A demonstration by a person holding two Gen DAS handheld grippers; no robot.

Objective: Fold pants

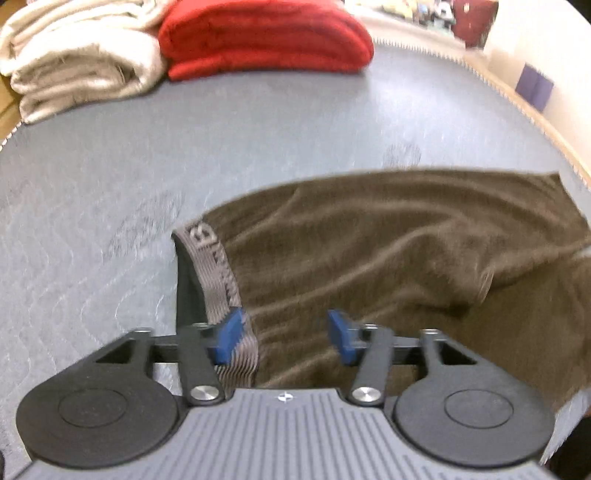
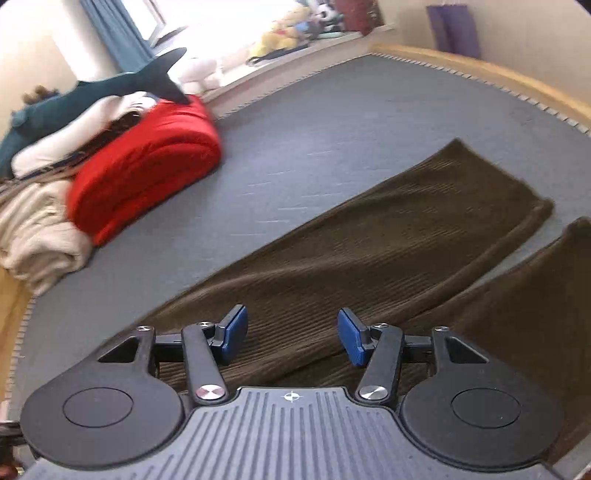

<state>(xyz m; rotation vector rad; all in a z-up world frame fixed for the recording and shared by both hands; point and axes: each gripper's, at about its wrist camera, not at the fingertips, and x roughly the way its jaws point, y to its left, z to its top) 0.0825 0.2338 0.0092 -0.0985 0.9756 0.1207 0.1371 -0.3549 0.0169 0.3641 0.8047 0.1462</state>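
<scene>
- Left wrist view: brown pants (image 1: pixel 388 258) lie spread on a grey quilted mattress (image 1: pixel 258 122), waist end toward the camera, fabric rumpled into soft ridges.
- Grey waistband (image 1: pixel 218 273) with pale lettering runs along the pants' left side; the lettering is too blurred to read. Dark lining shows just inside it.
- Left tongs (image 1: pixel 286 334) stand wide apart over the waist end, nothing between the blue pads (image 1: pixel 231 332). The left pad sits at the waistband's lower stretch; contact cannot be told.
- Far left corner of the mattress: a folded red blanket (image 1: pixel 266 37) with a cream blanket (image 1: pixel 77 62) just beside it on the left, the two touching.
- The mattress's far right edge has a stitched border against a wooden frame (image 1: pixel 554 136).
- Right wrist view: the pants' two legs stretch away toward the right edge of the mattress (image 2: pixel 332 122), one leg (image 2: pixel 369 243) long and flat, the other leg (image 2: pixel 535 314) beside it with a narrow strip of mattress between their cuffs.
- Right tongs (image 2: pixel 291 334) gape wide above the nearer part of the legs, holding nothing.
- Left side of the mattress: the red blanket (image 2: pixel 147 166), the cream blanket (image 2: pixel 33 232) below it, a dark teal shark plush (image 2: pixel 110 88) lying on the pile.
- Soft toys (image 2: pixel 284 33) sit on a sill beyond the far edge, overexposed.
</scene>
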